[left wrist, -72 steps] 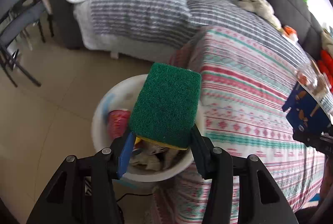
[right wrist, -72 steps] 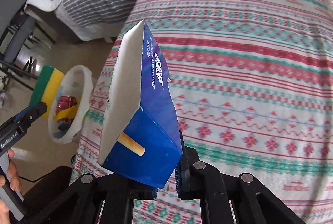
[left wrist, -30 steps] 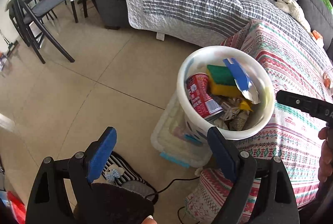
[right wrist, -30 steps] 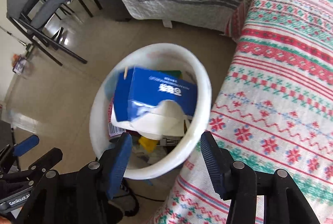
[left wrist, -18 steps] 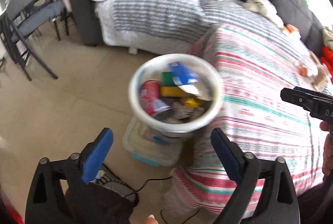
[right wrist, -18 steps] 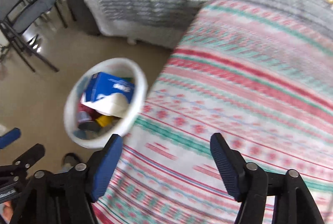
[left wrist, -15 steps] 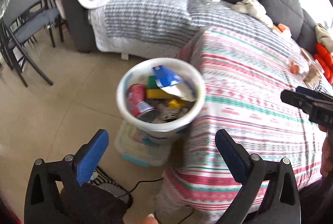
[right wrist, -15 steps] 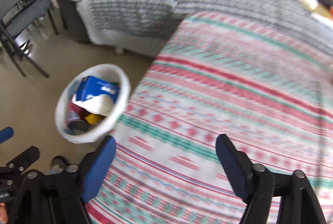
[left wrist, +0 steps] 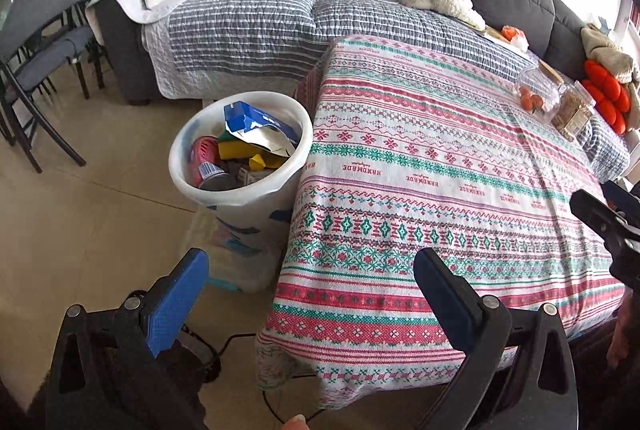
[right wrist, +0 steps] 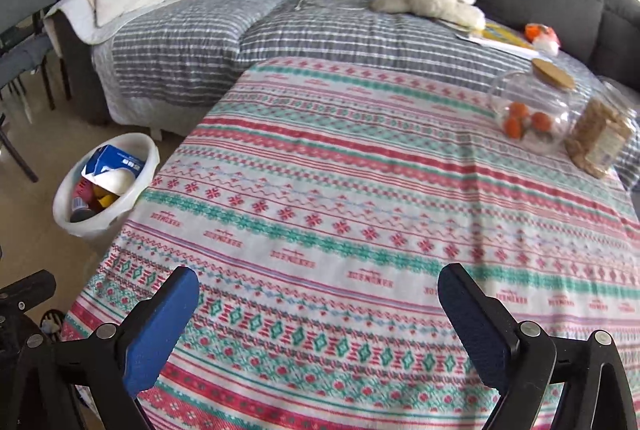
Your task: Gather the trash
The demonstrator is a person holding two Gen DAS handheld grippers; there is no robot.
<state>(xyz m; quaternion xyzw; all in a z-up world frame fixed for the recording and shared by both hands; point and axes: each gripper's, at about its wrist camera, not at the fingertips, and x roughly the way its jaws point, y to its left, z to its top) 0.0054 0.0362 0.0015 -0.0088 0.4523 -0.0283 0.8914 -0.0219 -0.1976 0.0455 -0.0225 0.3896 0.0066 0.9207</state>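
A white trash bin (left wrist: 188,174) stands on the floor at the table's left edge; it also shows in the right wrist view (right wrist: 148,160). In it lie a blue carton (left wrist: 256,120), a yellow-green sponge (left wrist: 236,149) and a red can (left wrist: 202,156). My left gripper (left wrist: 310,288) is open and empty, near the table's front left corner. My right gripper (right wrist: 318,304) is open and empty, above the front of the patterned tablecloth (right wrist: 360,198).
A glass jar with orange fruit (right wrist: 530,118) and a jar of snacks (right wrist: 600,138) lie at the table's far right. A grey sofa with a striped quilt (left wrist: 248,26) stands behind. Grey chairs (left wrist: 36,54) stand at the left. A cable (left wrist: 236,338) runs on the floor.
Both grippers dropped their loads, the sponge and the blue carton, into the bin, opened, and pulled back from it toward the table's front.
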